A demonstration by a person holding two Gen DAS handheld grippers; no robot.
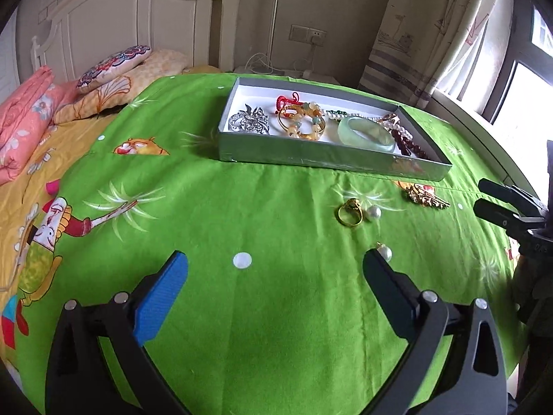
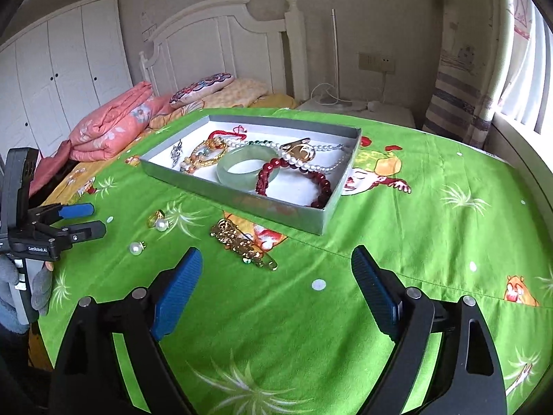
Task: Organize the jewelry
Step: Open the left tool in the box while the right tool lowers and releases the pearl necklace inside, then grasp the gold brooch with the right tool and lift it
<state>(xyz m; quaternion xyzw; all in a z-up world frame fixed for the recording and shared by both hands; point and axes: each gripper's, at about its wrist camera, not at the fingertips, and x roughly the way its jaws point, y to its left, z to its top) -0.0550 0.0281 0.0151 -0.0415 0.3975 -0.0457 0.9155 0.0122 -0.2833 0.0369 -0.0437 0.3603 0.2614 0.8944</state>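
Green bedcover [image 1: 242, 207] | silver brooch [image 2: 177, 152] blurred in box [image 2: 242, 204] | pearl [image 1: 385, 252] beside left gripper [image 1: 276, 269] fingertip | both grippers spread, empty: right gripper [image 2: 276, 266]

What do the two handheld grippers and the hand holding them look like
Both the left gripper and right gripper have black forked frames with silver round bolts and ribbed blue pads on the fingers. The left one carries small white lettering on its black body. The hand gripping it wears a grey knit glove.
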